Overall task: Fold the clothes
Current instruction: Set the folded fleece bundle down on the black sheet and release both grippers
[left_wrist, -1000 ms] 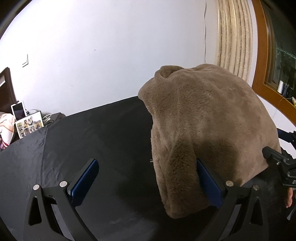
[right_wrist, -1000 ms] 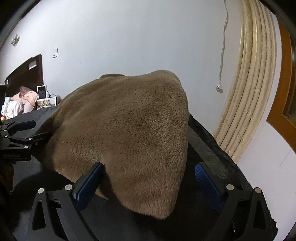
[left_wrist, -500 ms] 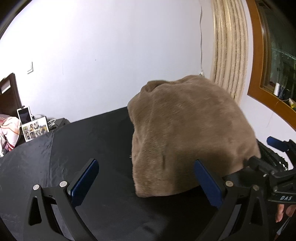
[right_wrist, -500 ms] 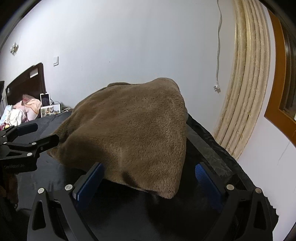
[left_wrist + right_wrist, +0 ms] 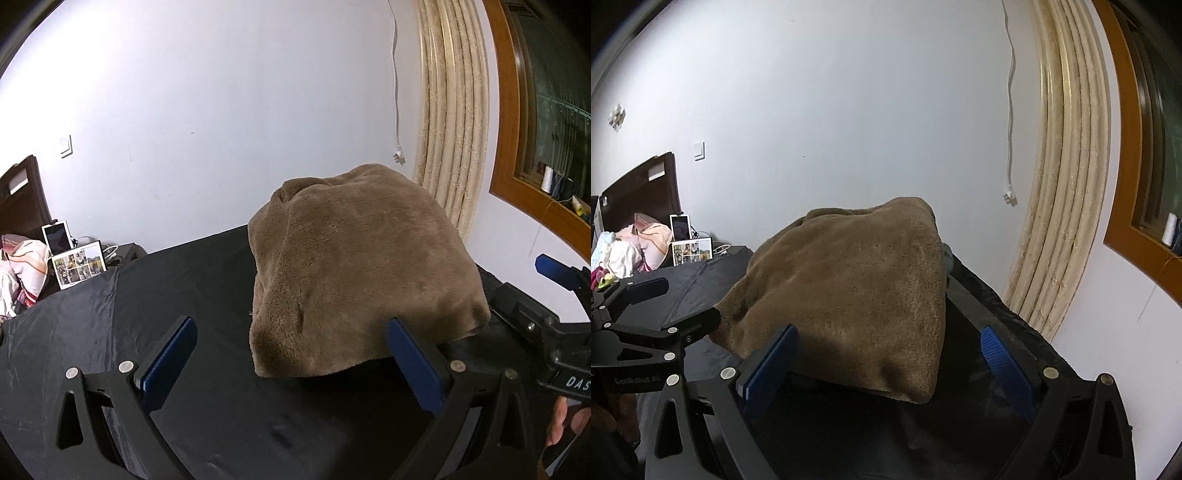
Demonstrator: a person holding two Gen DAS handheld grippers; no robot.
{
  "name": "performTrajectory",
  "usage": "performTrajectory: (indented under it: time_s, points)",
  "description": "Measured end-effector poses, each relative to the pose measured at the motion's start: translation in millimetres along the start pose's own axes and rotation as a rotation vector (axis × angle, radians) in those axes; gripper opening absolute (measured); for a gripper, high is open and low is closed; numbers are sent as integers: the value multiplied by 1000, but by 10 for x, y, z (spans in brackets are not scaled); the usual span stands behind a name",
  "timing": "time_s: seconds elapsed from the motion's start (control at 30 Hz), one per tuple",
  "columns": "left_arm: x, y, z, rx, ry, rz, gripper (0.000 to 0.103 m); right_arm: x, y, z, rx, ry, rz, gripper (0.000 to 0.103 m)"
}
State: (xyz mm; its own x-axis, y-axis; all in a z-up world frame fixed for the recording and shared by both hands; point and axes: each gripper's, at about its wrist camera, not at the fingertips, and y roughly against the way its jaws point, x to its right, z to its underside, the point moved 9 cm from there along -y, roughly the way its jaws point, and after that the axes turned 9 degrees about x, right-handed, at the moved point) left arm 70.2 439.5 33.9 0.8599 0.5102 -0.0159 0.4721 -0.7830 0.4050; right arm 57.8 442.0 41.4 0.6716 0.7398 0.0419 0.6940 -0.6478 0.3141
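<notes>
A brown fleece garment point(image 5: 362, 269) lies folded in a thick bundle on the black cloth-covered table point(image 5: 155, 295). In the left wrist view my left gripper point(image 5: 291, 363) stands open just short of its near edge, with nothing between the blue pads. The right gripper's body point(image 5: 546, 325) shows at the right edge there. In the right wrist view the same garment point(image 5: 857, 295) rests ahead of my right gripper point(image 5: 886, 365), which is open and empty. The left gripper point(image 5: 646, 325) appears at that view's left side, beside the garment's left edge.
A white wall stands behind the table. Beige curtains point(image 5: 450, 129) and a wooden window frame point(image 5: 517, 147) are at the right. A photo frame point(image 5: 77, 264), a tablet and bundled fabric point(image 5: 22, 266) sit at the far left beside a dark headboard. A person's fingers point(image 5: 561, 424) hold the right gripper.
Both grippers have pulled back and away from the garment. It was draped close over the fingers a second ago; now it lies settled on the table, farther ahead.
</notes>
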Motion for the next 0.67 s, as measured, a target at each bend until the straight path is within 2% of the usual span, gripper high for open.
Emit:
performTrajectory:
  time_s: [0.37,0.47,0.67]
  points:
    - [-6,62,55,-30,64,48,103,1,-45,91,-27,-17,8,100]
    - [-13,93,31,-11,86,67,103,-9,-31,87,-22,-11,11,100]
    - [-25,158,-18,48,53,38,103,-28,-29,92,-19,-6,14,100]
